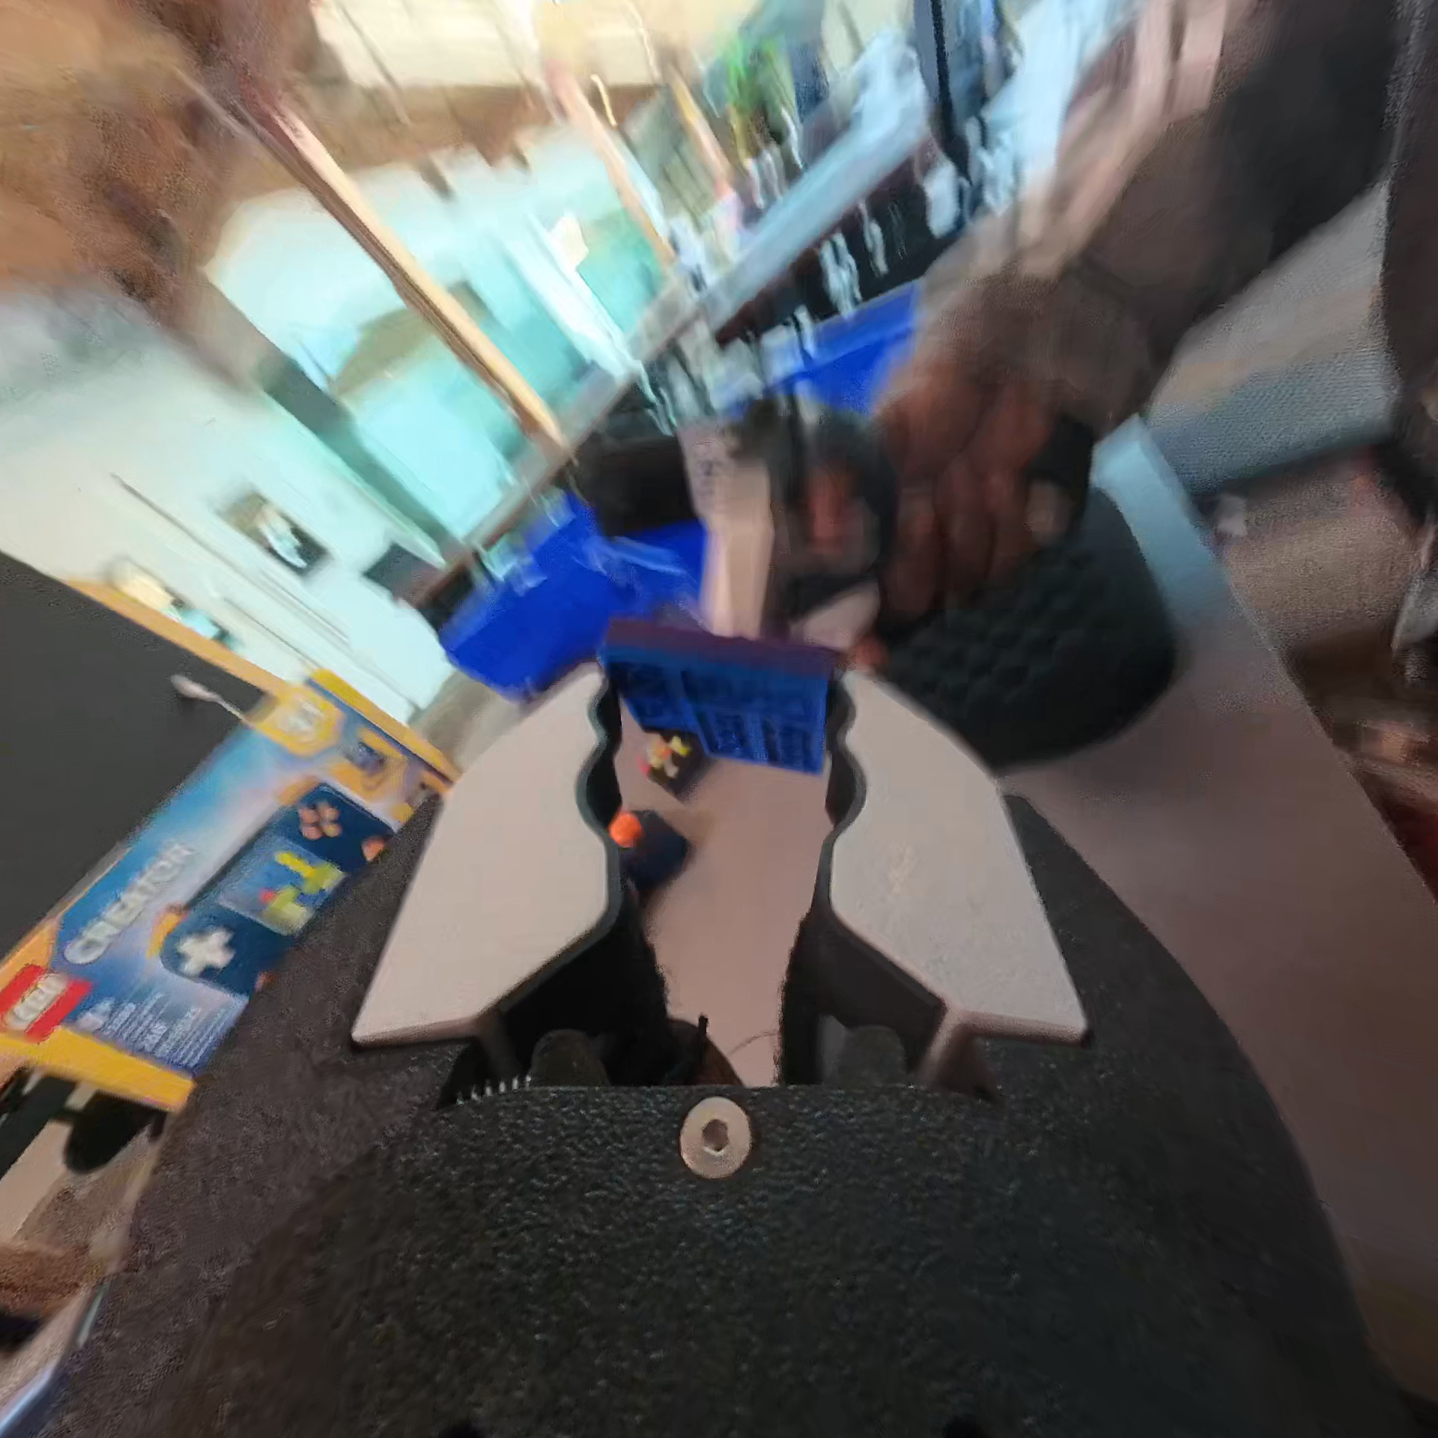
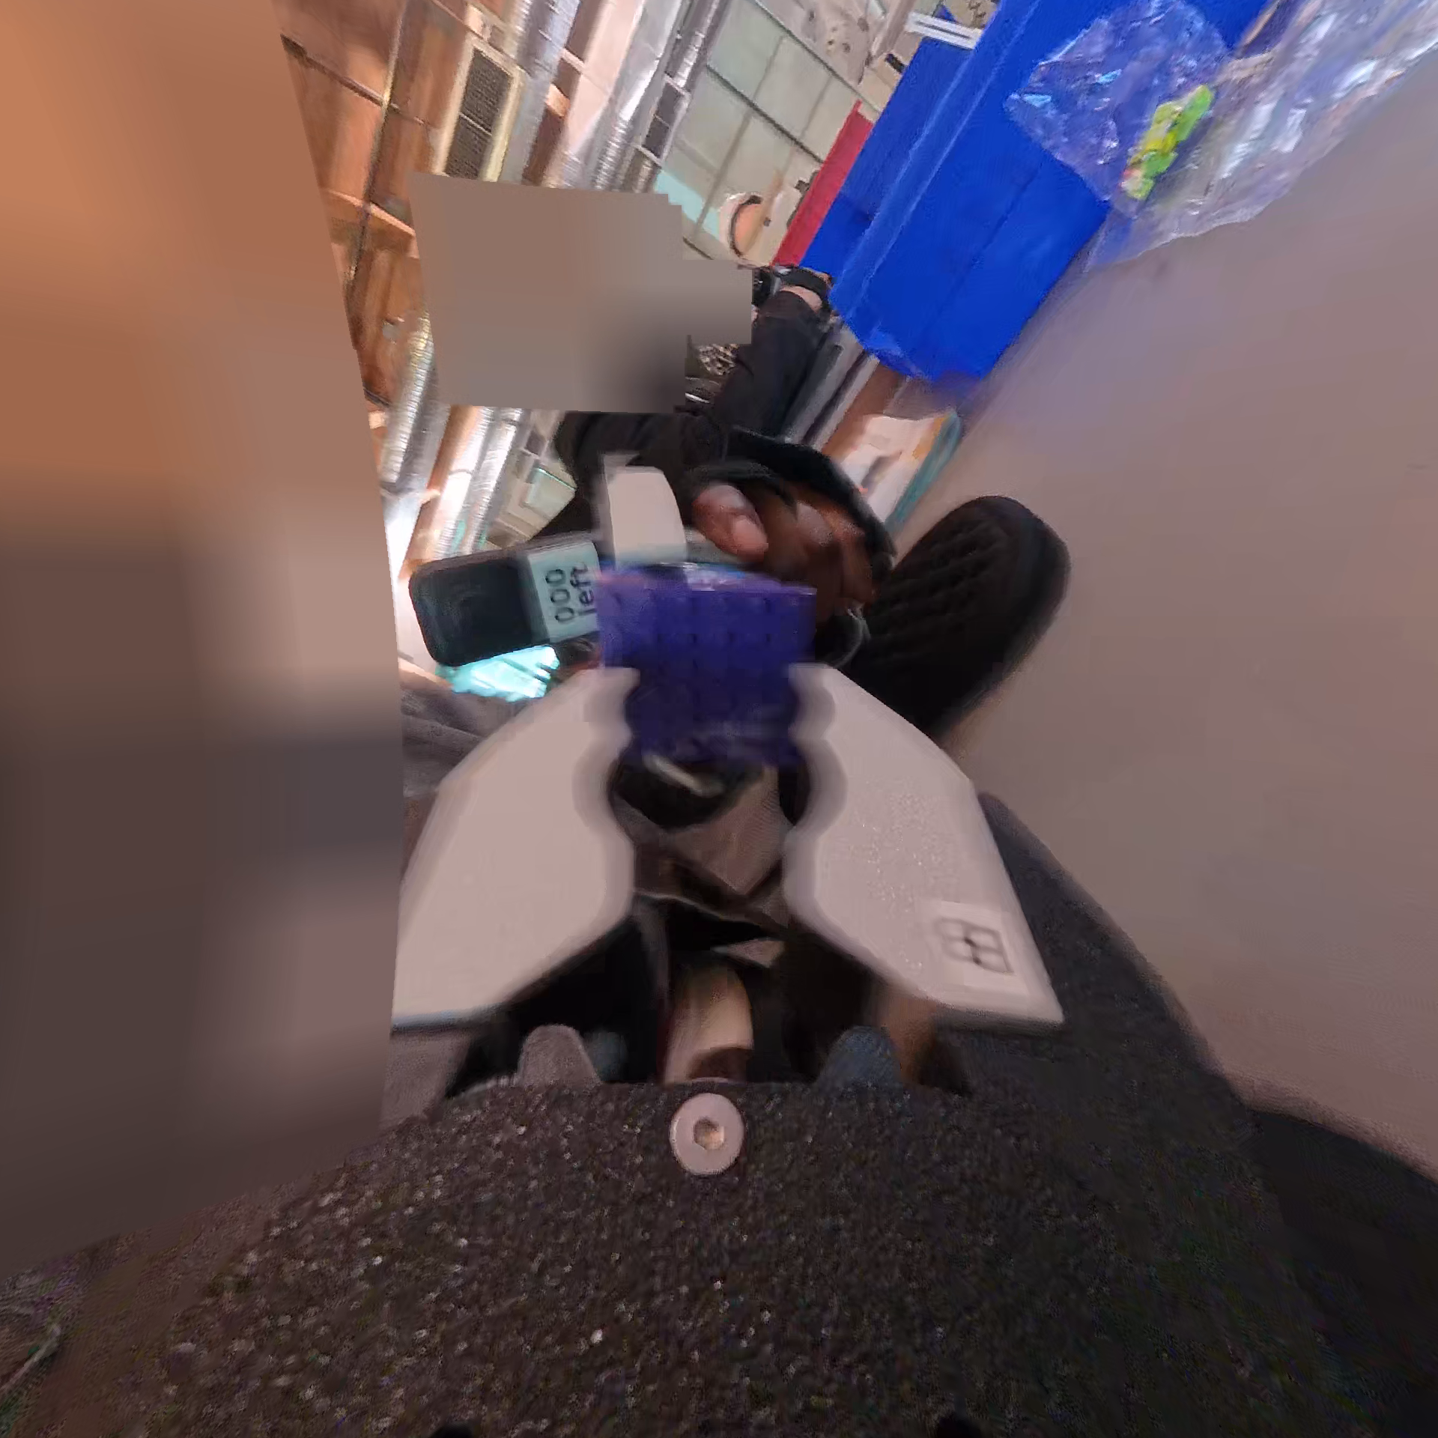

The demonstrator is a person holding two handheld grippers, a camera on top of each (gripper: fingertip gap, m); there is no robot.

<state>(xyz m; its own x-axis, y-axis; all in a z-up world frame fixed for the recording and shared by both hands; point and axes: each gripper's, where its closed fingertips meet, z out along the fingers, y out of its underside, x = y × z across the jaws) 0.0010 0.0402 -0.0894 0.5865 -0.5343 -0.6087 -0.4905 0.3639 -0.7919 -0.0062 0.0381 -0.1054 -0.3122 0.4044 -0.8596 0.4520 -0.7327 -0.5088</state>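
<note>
Gripping from both sides, my left claw (image 1: 720, 704) and right claw (image 2: 712, 704) are each clamping a flat blue-purple studded plastic brick plate (image 1: 720, 712), held up off the grey desk (image 1: 1167, 895). Just beyond it, a round black woven basket (image 1: 1035, 661) is sitting on the desk.

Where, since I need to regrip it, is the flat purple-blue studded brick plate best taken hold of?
Probably by its two opposite straight edges, approaching along its flat plane. The flat purple-blue studded brick plate is thin and broad, with parallel sides; the right gripper fingers pinch it that way.
</note>
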